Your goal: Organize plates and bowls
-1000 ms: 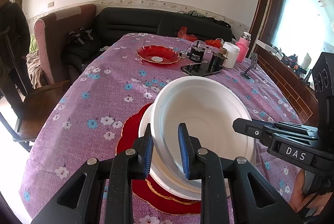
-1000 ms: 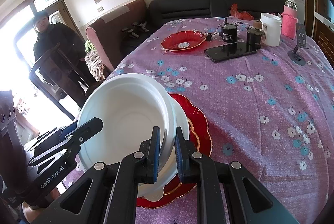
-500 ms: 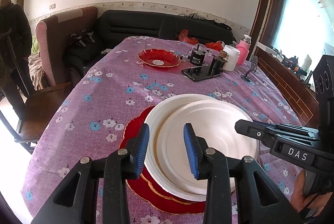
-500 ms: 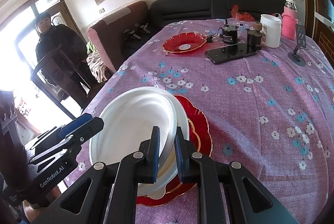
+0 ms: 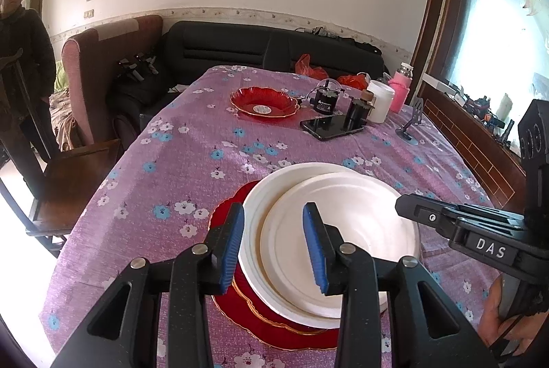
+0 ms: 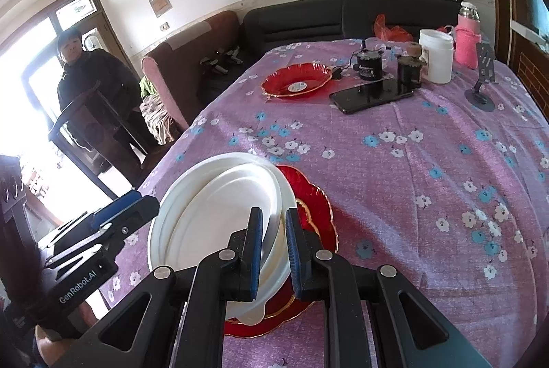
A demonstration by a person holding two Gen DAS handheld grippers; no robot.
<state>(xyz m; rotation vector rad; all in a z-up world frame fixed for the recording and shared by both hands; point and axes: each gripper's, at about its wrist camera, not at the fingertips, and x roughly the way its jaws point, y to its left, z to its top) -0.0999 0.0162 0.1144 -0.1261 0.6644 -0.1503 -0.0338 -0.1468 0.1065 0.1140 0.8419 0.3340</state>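
Gripping the right-hand rim of the top white plate (image 6: 219, 223), your right gripper (image 6: 274, 251) has its blue pads closed tight on that edge. The plate lies almost flat, face up, tipped slightly where the rim is pinched. It sits off-centre on a larger white plate (image 5: 260, 206), shifted toward the right gripper's side, so a crescent of the lower one shows on the far and left sides. Both rest on a red plate (image 5: 236, 299) with a scalloped gold edge, near the table's (image 5: 192, 162) near edge.

Your left gripper (image 5: 274, 244) has just been opening. Its fingers (image 5: 233, 244) now stand apart, straddling the left rims of the two white plates without pressing on them.

All the plates are round, so none has a long axis. A second red dish (image 5: 262, 102) sits toward the table's far edge, face up, with a phone (image 5: 331, 127), two dark canisters, a white jar (image 5: 379, 100) and a pink bottle (image 5: 399, 90) to its right.

The grippers' bodies hide the near parts of the stack in both views. You cannot tell from the right wrist view whether the pinched rim still touches the plate beneath. A person (image 6: 92, 86) stands by the door on the left.
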